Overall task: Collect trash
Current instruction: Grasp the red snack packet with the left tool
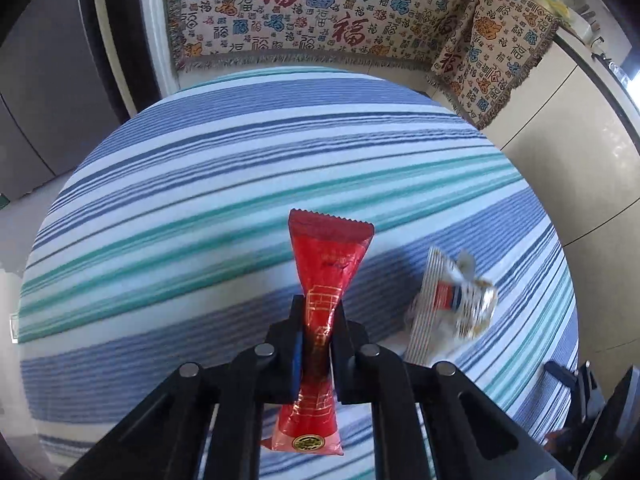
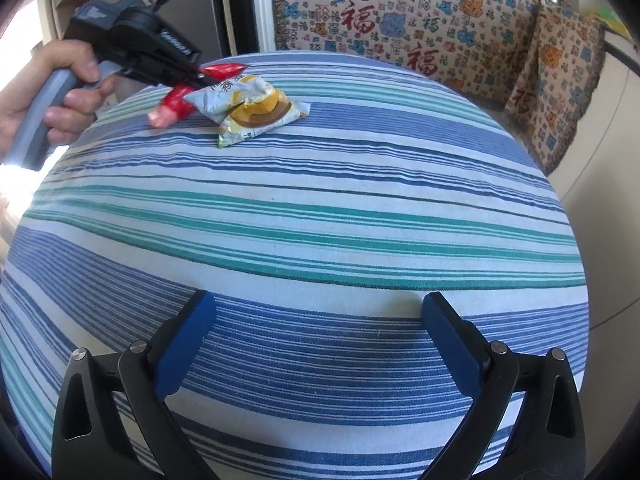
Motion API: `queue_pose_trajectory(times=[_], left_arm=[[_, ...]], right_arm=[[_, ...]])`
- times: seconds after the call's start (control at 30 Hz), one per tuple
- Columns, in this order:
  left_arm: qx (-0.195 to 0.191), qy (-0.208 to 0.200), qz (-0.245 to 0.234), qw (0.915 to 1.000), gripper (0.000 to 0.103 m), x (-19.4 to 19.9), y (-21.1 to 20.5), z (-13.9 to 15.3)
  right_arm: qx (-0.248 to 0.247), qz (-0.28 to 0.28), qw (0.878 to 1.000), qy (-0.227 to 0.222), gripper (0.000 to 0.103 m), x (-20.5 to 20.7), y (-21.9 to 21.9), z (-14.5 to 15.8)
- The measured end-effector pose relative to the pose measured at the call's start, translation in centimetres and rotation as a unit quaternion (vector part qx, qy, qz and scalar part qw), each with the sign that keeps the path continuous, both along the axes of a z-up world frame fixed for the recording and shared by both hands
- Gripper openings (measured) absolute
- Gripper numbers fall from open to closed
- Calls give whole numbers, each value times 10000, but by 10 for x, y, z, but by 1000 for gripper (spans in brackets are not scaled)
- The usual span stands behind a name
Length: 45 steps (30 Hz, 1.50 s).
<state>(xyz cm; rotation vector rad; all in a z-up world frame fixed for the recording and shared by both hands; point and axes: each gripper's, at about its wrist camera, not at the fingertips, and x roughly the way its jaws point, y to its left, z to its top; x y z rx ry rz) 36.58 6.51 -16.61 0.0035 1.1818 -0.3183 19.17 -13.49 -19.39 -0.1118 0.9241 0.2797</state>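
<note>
Left wrist view. The left hand-held gripper (image 1: 317, 330) is clamped tight on the waist of a red wrapper (image 1: 320, 300), pinching it so that the wrapper flares above and below the black fingers (image 1: 289, 344). The serrated far end of the wrapper stands above the striped cloth (image 1: 200, 208) that covers the round bench; the near end, with a gold seal, hangs below the fingers. To the right, lying on the cloth, is a crumpled white wrapper (image 1: 452, 300), blurred, with fine stripes and a red-and-blue patch; it sits apart from the red wrapper. Beyond the far edge of the bench a patterned throw (image 1: 320, 12) with red characters covers a seat.

Right wrist view. The right hand-held gripper (image 2: 318, 340) is spread wide with nothing between its blue pads (image 2: 184, 344), above the near part of the striped cloth (image 2: 320, 208). At far left a person's hand (image 2: 60, 92) grips the handle of the left hand-held gripper (image 2: 200, 77), whose tip holds the red wrapper (image 2: 176, 102) close above the cloth. Just beside it, to the right, the white wrapper (image 2: 248, 110) with a yellow-and-brown picture lies on the cloth near the far edge. The patterned throw (image 2: 400, 20) is behind.
</note>
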Motion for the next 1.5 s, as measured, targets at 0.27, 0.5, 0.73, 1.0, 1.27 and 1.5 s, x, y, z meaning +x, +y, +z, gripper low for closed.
queue_pose_trajectory(times=[0.27, 0.5, 0.73, 1.0, 1.27, 1.5], left_arm=[[142, -539, 238, 9982, 19, -96, 33, 0], [734, -1151, 618, 9887, 69, -116, 21, -23], [705, -1344, 747, 9856, 74, -119, 21, -29], [693, -1530, 792, 9826, 77, -124, 17, -33], [692, -1532, 796, 9826, 77, -124, 17, -33], [685, -1539, 808, 9824, 77, -124, 17, -33]], right_arm=[[1, -4, 10000, 0, 102, 0, 0, 0], [2, -6, 10000, 0, 102, 0, 0, 0], [-7, -18, 10000, 0, 102, 0, -1, -1], [-1, -18, 10000, 4, 102, 0, -2, -2], [-21, 265, 9996, 56, 103, 25, 4, -3], [-36, 837, 9965, 61, 103, 94, 33, -4]])
